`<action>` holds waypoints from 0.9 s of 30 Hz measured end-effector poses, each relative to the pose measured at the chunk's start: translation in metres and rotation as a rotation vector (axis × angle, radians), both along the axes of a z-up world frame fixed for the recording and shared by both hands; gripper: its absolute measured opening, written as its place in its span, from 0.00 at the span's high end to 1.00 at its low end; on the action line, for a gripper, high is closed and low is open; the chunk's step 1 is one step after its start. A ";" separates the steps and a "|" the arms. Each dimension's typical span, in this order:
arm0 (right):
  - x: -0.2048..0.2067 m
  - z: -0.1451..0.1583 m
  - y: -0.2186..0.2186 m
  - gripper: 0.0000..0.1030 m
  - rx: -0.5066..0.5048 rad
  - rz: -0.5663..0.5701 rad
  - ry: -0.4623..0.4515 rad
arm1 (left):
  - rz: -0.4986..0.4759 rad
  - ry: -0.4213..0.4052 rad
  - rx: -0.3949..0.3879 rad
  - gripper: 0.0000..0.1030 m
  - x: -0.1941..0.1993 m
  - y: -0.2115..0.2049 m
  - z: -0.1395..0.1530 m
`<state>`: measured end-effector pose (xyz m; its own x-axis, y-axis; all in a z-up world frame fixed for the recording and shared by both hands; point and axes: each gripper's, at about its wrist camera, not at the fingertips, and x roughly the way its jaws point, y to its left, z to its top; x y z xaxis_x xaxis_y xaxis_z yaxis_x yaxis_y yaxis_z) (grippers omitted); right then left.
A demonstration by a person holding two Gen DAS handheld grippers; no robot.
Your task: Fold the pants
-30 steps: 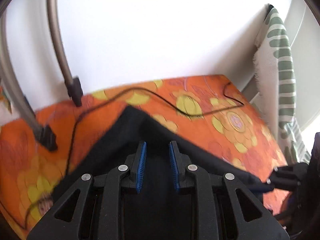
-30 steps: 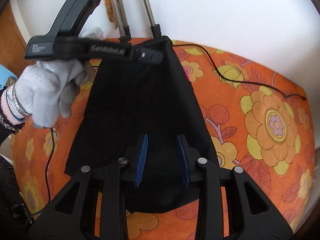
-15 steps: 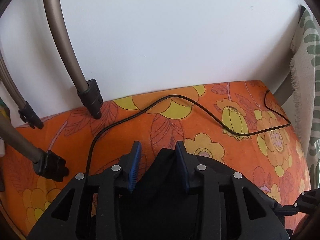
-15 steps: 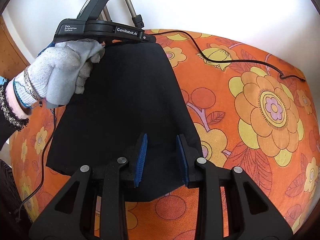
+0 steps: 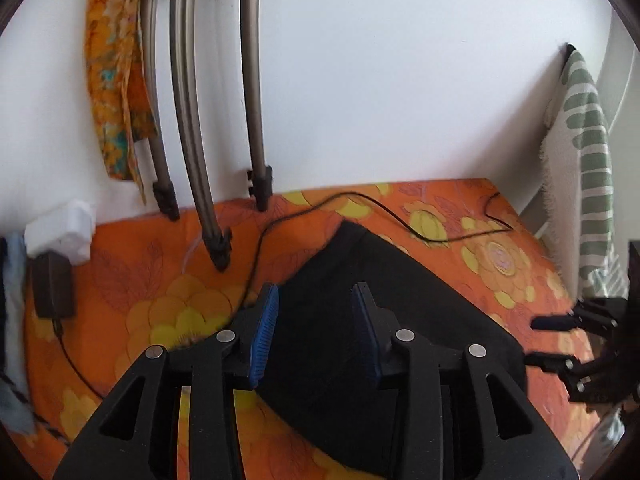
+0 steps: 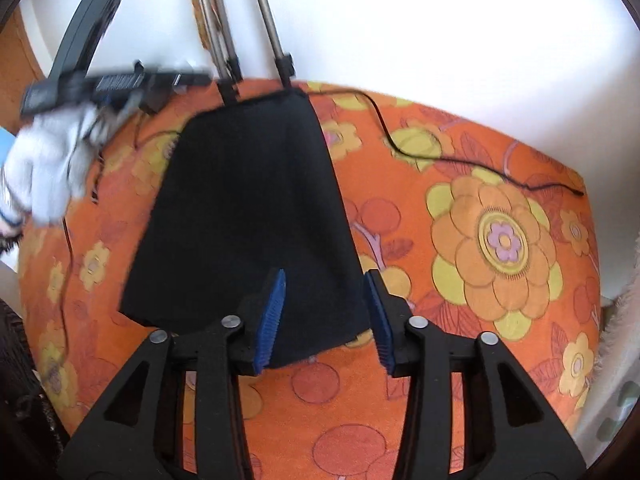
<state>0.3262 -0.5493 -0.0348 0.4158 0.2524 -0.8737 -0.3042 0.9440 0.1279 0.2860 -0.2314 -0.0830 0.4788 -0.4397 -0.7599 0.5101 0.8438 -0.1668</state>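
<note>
Finding: the pants (image 6: 248, 216) lie flat as a dark folded panel on the orange flowered bedcover (image 6: 500, 320), narrower at the far end by the wall and wider toward me. In my judgement a fold has just been laid down and I am at the release.

My right gripper (image 6: 324, 312) hangs over the near edge of the panel; its jaws are opening, spread apart, with cloth showing below the gap but nothing pinched. My left gripper (image 5: 314, 324) is likewise spread and holds nothing, with the fabric lying under it. In the right wrist view it appears blurred at the far left, off the cloth, in my gloved hand (image 6: 52, 168).

Orientation: the long axis runs near to far, from me toward the wall, and the far end lies just beside the tripod feet (image 6: 286, 66). A black cable (image 6: 440, 156) lies to the right, apart from the pants.

Next move, as I judge it: check that the edges lie even, then take both near corners and carry them to the far end, if another fold is wanted.
</note>
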 end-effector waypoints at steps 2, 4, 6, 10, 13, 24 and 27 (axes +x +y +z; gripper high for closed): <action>0.003 0.003 0.003 0.57 0.001 0.006 -0.003 | -0.037 0.037 -0.041 0.64 -0.033 0.005 -0.003; 0.005 -0.001 0.009 0.57 0.013 0.023 0.009 | -0.089 0.070 -0.069 0.64 -0.066 0.002 -0.012; 0.009 -0.012 0.016 0.58 -0.010 0.037 0.042 | -0.170 0.113 -0.080 0.64 -0.098 -0.003 -0.023; 0.011 -0.029 0.018 0.58 -0.041 0.021 0.070 | -0.270 0.123 -0.013 0.64 -0.132 -0.020 -0.040; 0.013 -0.037 0.018 0.58 -0.050 0.016 0.080 | -0.256 0.154 -0.006 0.64 -0.131 -0.019 -0.047; 0.023 -0.047 0.010 0.57 -0.017 0.002 0.108 | -0.200 0.144 0.028 0.64 -0.154 -0.004 -0.057; 0.024 -0.045 0.012 0.57 -0.031 0.013 0.109 | -0.153 0.149 0.020 0.62 -0.157 0.003 -0.048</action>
